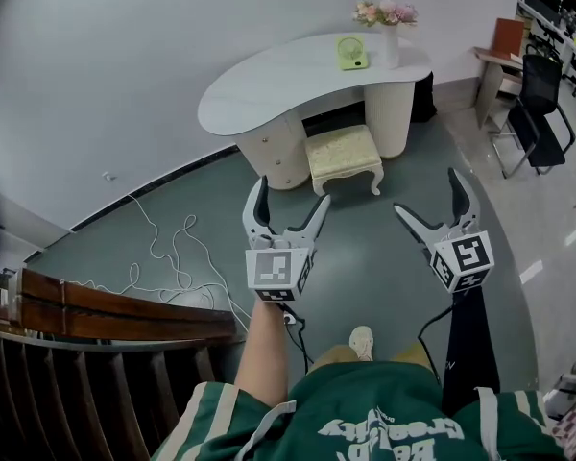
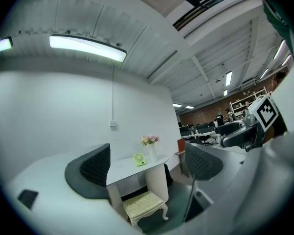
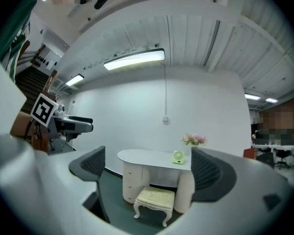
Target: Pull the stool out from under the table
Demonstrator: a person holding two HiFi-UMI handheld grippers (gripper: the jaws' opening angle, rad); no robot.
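While you stand well back from it, the white curved table (image 1: pixel 269 94) sits against the wall ahead of you. Cream stool (image 1: pixel 343 152) is half tucked under it between the two pedestals, front legs out on the green floor (image 1: pixel 365 257). Your left gripper (image 1: pixel 292 192) and right gripper (image 1: pixel 426 192) are both held up in the air short of the stool, jaws spread wide, nothing between them. On the tabletop's right end: a vase of flowers (image 1: pixel 389 29), with a small green fan (image 1: pixel 351 52) just beside it.
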